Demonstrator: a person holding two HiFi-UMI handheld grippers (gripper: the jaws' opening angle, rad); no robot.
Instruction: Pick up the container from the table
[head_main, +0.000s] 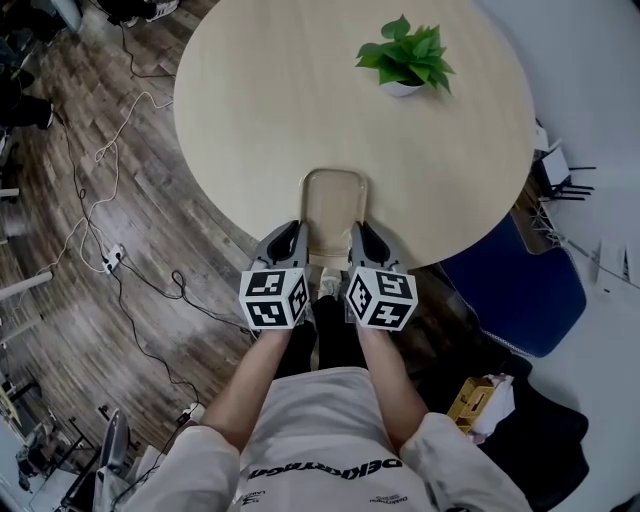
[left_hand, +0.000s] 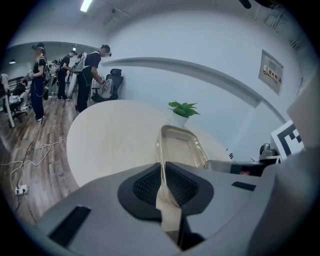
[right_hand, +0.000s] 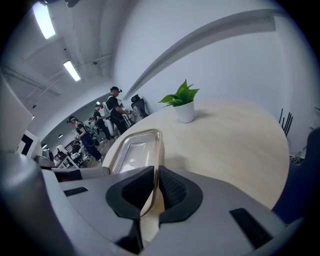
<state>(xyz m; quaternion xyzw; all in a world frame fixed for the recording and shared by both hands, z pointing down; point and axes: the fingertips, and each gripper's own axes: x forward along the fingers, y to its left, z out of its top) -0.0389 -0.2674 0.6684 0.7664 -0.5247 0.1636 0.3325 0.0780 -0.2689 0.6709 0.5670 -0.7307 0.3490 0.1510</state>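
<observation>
Head view, lower centre: a shallow, clear container (head_main: 333, 203), rectangular with rounded corners and a raised rim, sits at the near edge of a round table (head_main: 280, 90) with a pale, matt wood-grain top. Whether its base rests on the tabletop or is just off it cannot be told.

The left gripper (head_main: 291, 236), a grey moulded shell with a marker cube at its rear, flanks the container's left long side; the right gripper (head_main: 360, 236), of the same build, flanks the right long side.

Left gripper view, centre: the jaws, faced with black mesh-textured pads (left_hand: 146, 186), are pressed onto the container's left wall, one pad inside and one outside, the transparent rim running up between them.

Right gripper view, centre: the dark pads (right_hand: 172, 190) pinch the right wall likewise, and the tray extends away toward the upper left of the frame.

Head view, upper right: a leafy green plant in a small white pot (head_main: 405, 60) stands on the table well apart from the container. A blue chair (head_main: 520, 290) sits at lower right over the dark plank floor (head_main: 70, 200).
</observation>
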